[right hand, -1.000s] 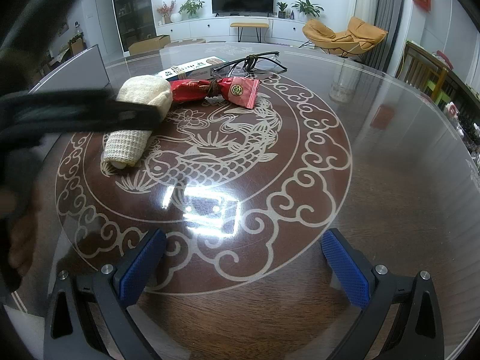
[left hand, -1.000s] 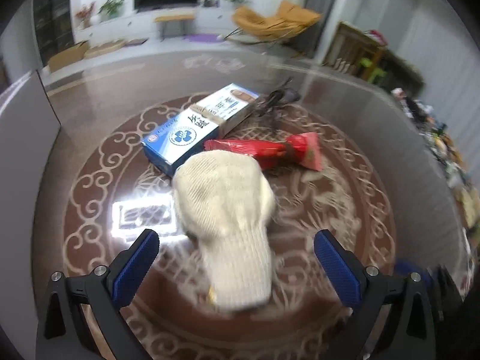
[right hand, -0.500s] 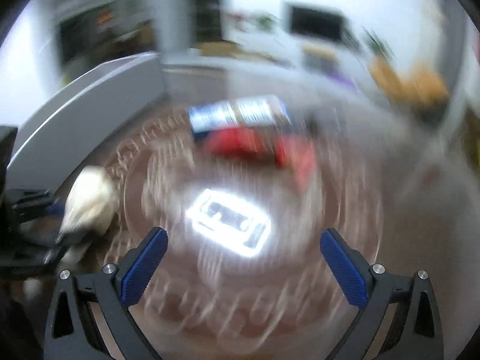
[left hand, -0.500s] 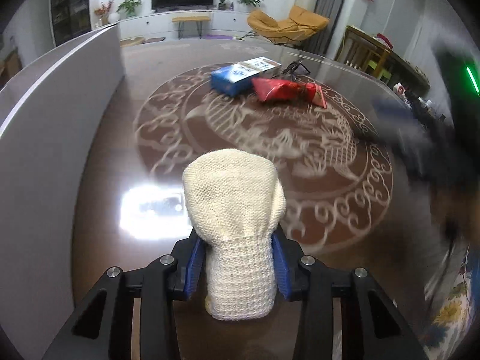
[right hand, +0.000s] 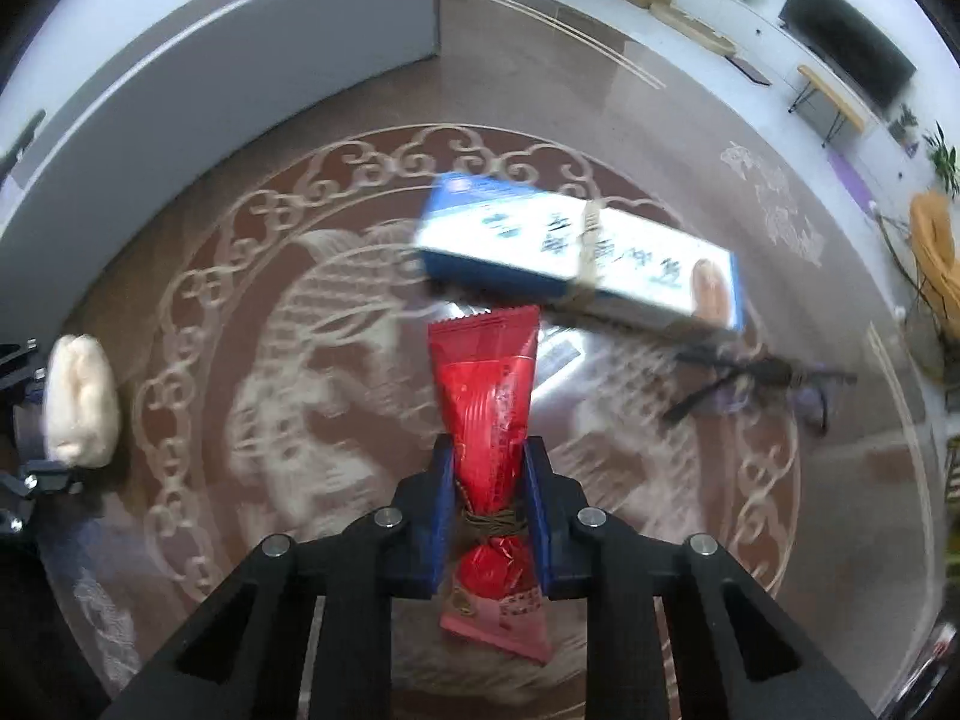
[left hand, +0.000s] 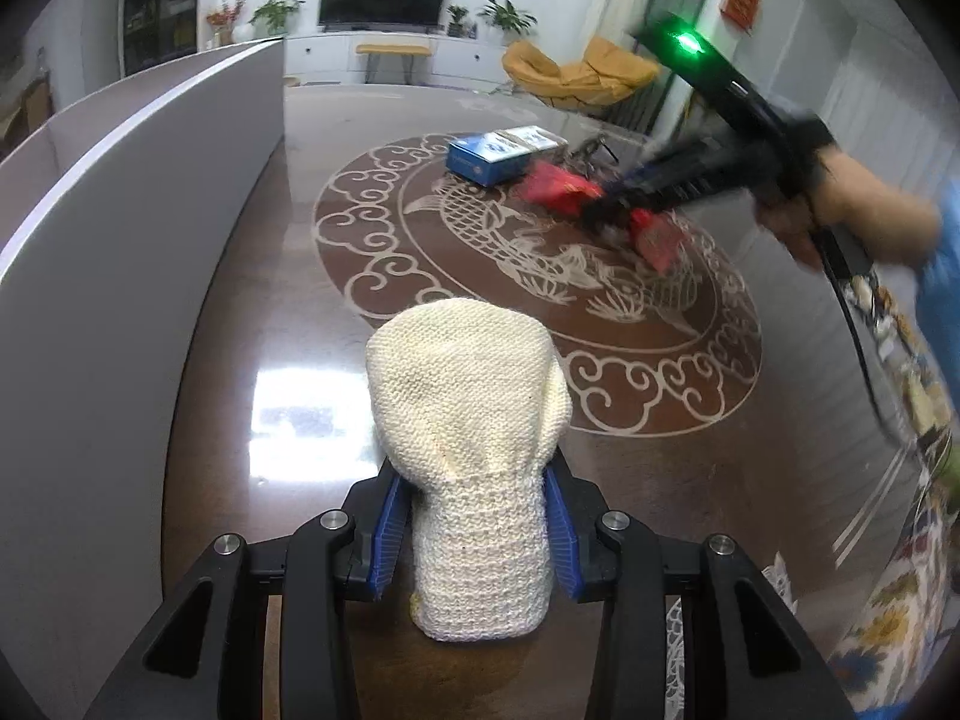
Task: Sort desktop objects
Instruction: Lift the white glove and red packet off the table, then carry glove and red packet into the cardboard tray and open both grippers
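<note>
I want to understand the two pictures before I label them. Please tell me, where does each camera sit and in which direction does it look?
Left wrist: sits on the left gripper, looks along its fingers, shut on the knitted glove, across the table toward the TV; the person's right hand shows.
Right wrist: sits on the right gripper, looks steeply down at the table; fingers shut on the red packet.
Shared: glove, red packet, blue box, glasses, grey partition.

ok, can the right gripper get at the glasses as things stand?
Probably not yet: the right gripper is shut on the red packet. The glasses lie uncovered on the table, right of it.
</note>
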